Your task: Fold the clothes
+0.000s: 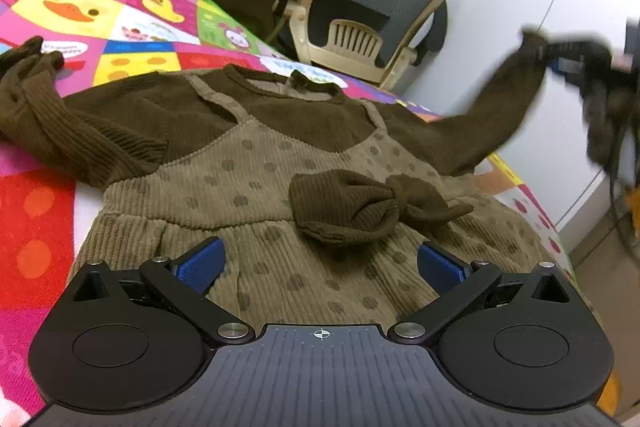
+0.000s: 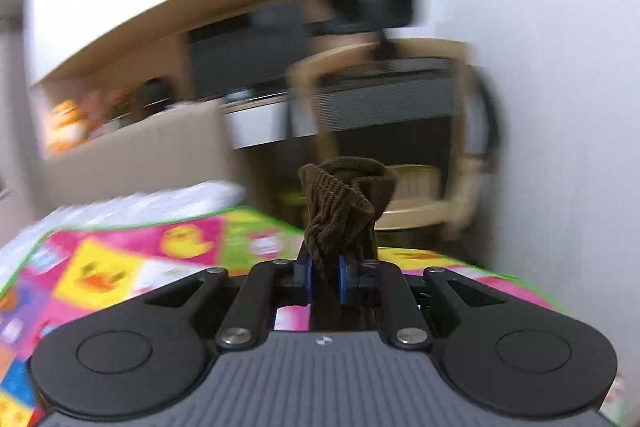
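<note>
Right tool (image 2: 324, 277): clamps sleeve cuff (image 2: 344, 203), lifted for folding inward.
Left tool (image 1: 320, 267): wide, hovering over dress (image 1: 260, 179).

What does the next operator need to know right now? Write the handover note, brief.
Left gripper: open, empty, hovering over the dress's skirt.
Right gripper: shut on the right sleeve cuff, lifted off the mat.
Dress: lies face up on the colourful mat, bow at the waist; left sleeve bunched out to the side.
Done: no fold visible yet.
Left: probably bring the right sleeve across the chest, then the left sleeve, then fold the body.
</note>
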Motion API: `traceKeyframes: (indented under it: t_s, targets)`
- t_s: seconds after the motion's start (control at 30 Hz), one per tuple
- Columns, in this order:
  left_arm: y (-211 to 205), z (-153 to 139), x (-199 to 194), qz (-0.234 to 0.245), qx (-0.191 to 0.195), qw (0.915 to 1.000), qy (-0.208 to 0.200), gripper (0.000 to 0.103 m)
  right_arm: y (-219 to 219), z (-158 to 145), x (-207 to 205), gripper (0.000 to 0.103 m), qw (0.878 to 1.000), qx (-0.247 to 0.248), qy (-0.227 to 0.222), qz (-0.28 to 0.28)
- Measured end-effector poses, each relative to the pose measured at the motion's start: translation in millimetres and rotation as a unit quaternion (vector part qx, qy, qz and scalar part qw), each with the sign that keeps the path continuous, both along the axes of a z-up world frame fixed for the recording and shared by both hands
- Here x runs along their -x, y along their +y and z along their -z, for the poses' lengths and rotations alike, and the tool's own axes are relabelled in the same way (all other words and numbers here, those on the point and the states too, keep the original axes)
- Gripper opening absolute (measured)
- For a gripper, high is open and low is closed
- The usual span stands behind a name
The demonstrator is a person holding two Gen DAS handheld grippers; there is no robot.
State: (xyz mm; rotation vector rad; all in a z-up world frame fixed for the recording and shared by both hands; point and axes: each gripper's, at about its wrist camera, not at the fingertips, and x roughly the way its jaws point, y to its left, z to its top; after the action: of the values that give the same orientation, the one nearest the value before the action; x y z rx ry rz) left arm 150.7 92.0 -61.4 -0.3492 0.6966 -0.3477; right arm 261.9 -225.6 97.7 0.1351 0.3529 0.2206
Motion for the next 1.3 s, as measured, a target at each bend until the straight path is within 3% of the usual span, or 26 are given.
traceKeyframes:
  t_s: [0.1,0.23,0.3,0.33,0.37,0.47,0.57,0.7,0.77,0.8,0.93,1.0,1.07,1.13,1.17,1.2,1.23,1.3]
  targets:
    - [0,1,2,-0.002,0.002,1.0,-0.007,0.103,65,12,9,0.011,0.995,0.014,0.006,-0.096]
    - [1,3,3,-0.004,0.007,0.9999,-0.014,0.103,138,43,23,0.012,0.978,0.036,0.034,-0.205]
    - [1,3,3,-0.005,0.006,0.9999,-0.014,0.103,161,57,26,0.019,0.966,0.051,0.057,-0.247]
    - [0,3,3,-0.005,0.005,0.9999,-0.014,0.103,172,64,27,0.03,0.959,0.058,0.068,-0.267]
    - [0,2,3,-0.006,0.004,0.9999,-0.013,0.103,170,63,31,0.044,0.96,0.046,0.065,-0.268]
    - [0,0,3,-0.006,0.0,0.9999,-0.009,0.103,146,52,42,0.069,0.966,-0.014,0.048,-0.253]
    - [0,-10,1,-0.001,-0.012,0.9999,0.011,0.103,101,47,47,0.076,0.976,-0.042,0.031,-0.213]
    - [35,-39,-11,-0.076,-0.041,0.9962,-0.013,0.103,59,62,52,0.08,0.985,-0.038,0.035,-0.162]
    - [55,-52,-21,-0.128,-0.068,0.9891,-0.023,0.103,44,74,55,0.08,0.988,-0.036,0.048,-0.145]
    - [67,-54,-33,-0.17,-0.096,0.9807,-0.014,0.103,38,82,56,0.08,0.988,-0.037,0.058,-0.14]
    - [115,-36,-90,-0.283,-0.124,0.9485,0.071,0.103,25,97,68,0.08,0.989,-0.034,0.066,-0.128]
    - [121,-28,-101,-0.293,-0.147,0.9412,0.082,0.103,19,100,75,0.082,0.99,-0.033,0.061,-0.124]
    - [121,-20,-107,-0.29,-0.176,0.9372,0.082,0.095,13,101,78,0.083,0.991,-0.034,0.056,-0.119]
    - [121,-13,-113,-0.287,-0.204,0.9323,0.082,0.061,5,100,81,0.083,0.992,-0.036,0.053,-0.11]
    - [121,-9,-116,-0.285,-0.218,0.9296,0.082,0.056,1,99,82,0.083,0.992,-0.038,0.052,-0.106]
    - [122,-9,-116,-0.283,-0.225,0.9291,0.08,0.043,-4,99,83,0.083,0.993,-0.042,0.051,-0.101]
    - [122,-11,-113,-0.279,-0.225,0.9305,0.075,0.028,-8,99,84,0.083,0.993,-0.045,0.049,-0.098]
    - [124,-20,-107,-0.271,-0.211,0.9376,0.057,0.019,-16,99,85,0.083,0.994,-0.051,0.047,-0.089]
